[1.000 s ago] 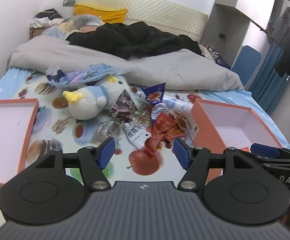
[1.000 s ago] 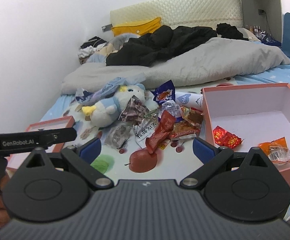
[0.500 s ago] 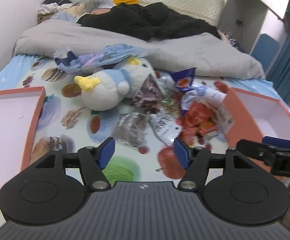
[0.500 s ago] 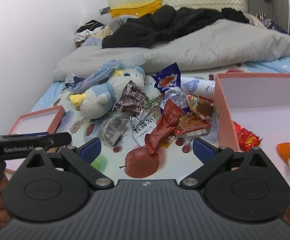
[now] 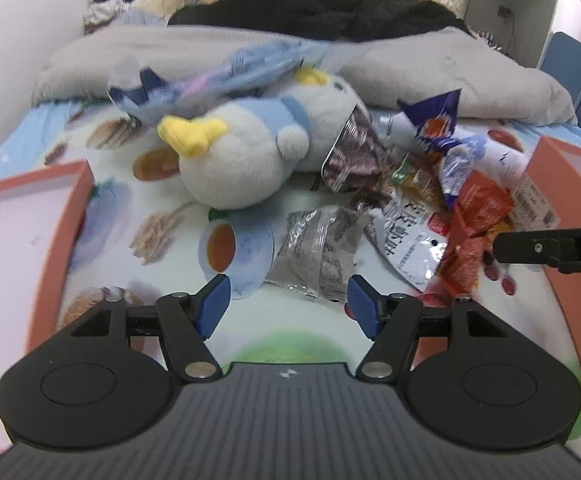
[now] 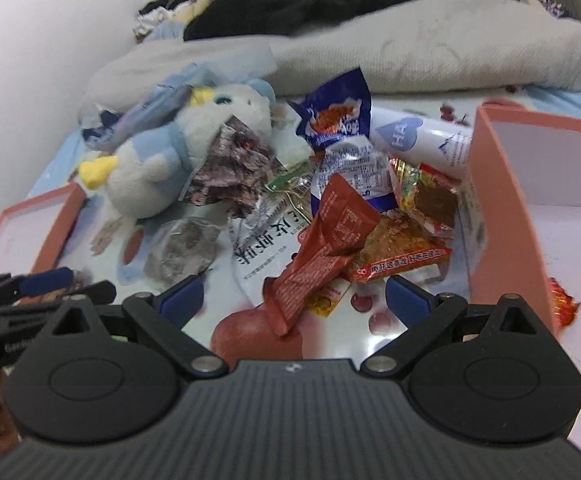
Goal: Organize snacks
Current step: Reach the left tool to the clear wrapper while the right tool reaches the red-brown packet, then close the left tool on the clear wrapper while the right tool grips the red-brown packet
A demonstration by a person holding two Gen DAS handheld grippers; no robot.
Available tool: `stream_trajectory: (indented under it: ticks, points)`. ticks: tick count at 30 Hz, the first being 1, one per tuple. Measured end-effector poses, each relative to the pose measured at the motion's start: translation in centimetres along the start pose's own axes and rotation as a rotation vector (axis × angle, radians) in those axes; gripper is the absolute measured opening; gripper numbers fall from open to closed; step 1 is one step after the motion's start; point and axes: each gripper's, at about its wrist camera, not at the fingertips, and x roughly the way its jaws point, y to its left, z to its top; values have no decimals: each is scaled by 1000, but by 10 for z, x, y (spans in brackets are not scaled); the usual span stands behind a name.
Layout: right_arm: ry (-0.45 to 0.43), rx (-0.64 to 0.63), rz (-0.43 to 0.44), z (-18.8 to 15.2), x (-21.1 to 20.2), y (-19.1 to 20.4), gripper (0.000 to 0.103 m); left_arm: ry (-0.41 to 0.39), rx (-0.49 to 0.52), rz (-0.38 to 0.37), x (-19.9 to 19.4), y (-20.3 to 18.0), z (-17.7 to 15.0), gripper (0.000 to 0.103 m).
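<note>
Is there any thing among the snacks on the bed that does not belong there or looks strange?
Yes. A plush penguin lies on its side at the pile's edge, with a crumpled dark wrapper resting against it. A white tube also lies among the snack packets.

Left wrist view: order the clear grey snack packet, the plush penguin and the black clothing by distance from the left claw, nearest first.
1. Clear grey snack packet: on the printed sheet just ahead of the open left claw, between its fingertips' line.
2. Plush penguin: farther back, slightly left.
3. Black clothing: farthest, piled beyond the grey blanket.
</note>
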Motion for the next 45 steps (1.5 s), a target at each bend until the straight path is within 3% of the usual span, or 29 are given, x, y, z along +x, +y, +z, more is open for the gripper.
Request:
stream_trajectory:
  ticks: [6,8,12,15,18,27,34,35,41,45]
  points:
    - [71,65,10,2,41,-3,96,23,-37,-48,40,3,0,70]
    - [101,60,13,2,52,1,76,15,-41,-59,50,2,0,70]
    - [114,48,-26,1,66,6,76,15,-59,-81,67,2,1,73]
    - [98,29,-70,2,72,7,69,-25,-58,-84,75,3,3,77]
    - [103,33,-81,1,78,6,67,-17,-100,-118,85,7,5,77]
    - [82,-1,-101,-1,77,9,53,-24,-6,-89,98,-7,11,76]
    - [87,-7,-106,-6,67,5,47,-2,45,-107,97,-14,13,62]
    - [86,-10,-107,-7,65,5,34,0,55,-113,95,-16,13,60]
    - [89,-29,-109,-11,55,6,34,14,48,-125,85,-20,10,44]
    - [91,-30,-119,-15,46,6,34,42,18,-135,79,-20,8,42]
